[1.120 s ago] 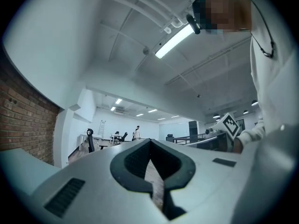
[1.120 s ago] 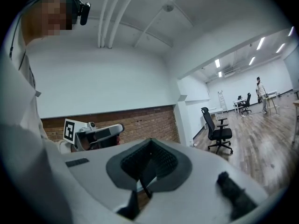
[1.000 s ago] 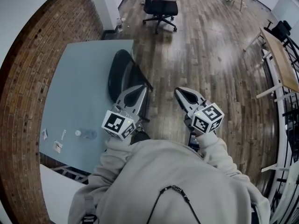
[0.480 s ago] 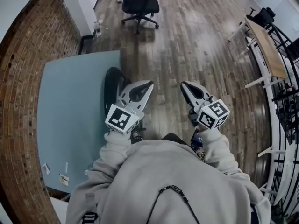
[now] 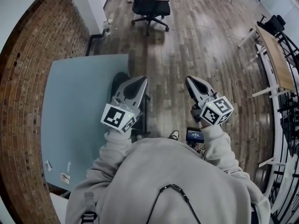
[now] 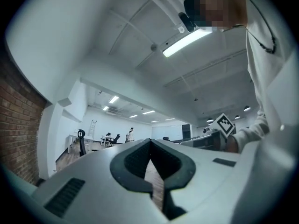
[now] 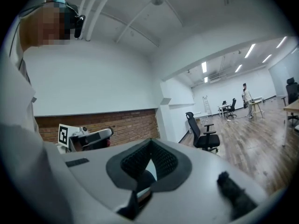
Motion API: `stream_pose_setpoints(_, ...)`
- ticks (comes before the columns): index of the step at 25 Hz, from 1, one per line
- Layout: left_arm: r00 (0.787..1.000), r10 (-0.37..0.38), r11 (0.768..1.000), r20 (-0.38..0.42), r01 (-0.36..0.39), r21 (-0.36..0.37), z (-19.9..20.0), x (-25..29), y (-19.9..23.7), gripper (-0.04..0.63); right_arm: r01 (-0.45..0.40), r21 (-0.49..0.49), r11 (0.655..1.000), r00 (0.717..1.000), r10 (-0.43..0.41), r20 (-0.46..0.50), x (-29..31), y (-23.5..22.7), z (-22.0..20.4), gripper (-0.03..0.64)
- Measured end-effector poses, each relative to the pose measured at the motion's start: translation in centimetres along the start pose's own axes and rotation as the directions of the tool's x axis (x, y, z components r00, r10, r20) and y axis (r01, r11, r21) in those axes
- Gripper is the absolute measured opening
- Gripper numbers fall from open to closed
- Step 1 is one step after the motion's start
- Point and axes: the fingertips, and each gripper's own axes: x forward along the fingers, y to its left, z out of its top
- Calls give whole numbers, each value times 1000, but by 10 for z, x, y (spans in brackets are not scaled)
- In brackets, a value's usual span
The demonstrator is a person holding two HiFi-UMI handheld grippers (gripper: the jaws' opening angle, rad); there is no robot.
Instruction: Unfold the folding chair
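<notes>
My left gripper (image 5: 136, 84) and right gripper (image 5: 194, 85) are both closed tight with nothing between the jaws, held out side by side in front of me. The folding chair (image 5: 117, 83), still folded, sits below the left one, at the edge of the blue mat (image 5: 74, 106) beside the wood floor (image 5: 187, 45).

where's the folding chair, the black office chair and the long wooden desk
folding chair (image 5: 117, 82), head view, on its rounded dark end beside the blue-grey surface
office chair (image 5: 154, 6), head view, on its seat
wooden desk (image 5: 276, 55), head view, on its top, midway along
</notes>
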Motion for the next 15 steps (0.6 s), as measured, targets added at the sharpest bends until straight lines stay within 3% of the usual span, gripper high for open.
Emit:
stream_pose_setpoints(3,999,-18,999,-29,17,-39,-15,-11,15,9,-128,28,991,991,129,-42,31,12,-16,8)
stream_pose_setpoints(4,999,10,998,-49,-13,-55,-24,-18,25,25,-153,51,987,985,156,-74,45,15,-28,11)
stream_pose_setpoints(6,990,102,989,-98,-111,-95,-46,-34,55,135,-185,116,976,967,201,-154,76,19,-61,19)
stream_pose_setpoints(8,959,212,967,-191,-234,-101,-80,-55,84,218,-254,233,939,922,308,-237,106,34,-107,126)
stream_pose_setpoints(11,861,339,911,-380,-401,-97,-147,-98,109,322,-323,428,844,791,489,-367,130,79,-195,216)
stream_pose_setpoints(13,795,366,882,-485,-462,-92,-190,-118,127,382,-302,441,846,732,502,-461,150,91,-250,236)
stream_pose_setpoints(15,694,372,854,-616,-516,-65,-238,-147,140,425,-236,467,852,672,490,-555,167,100,-309,252)
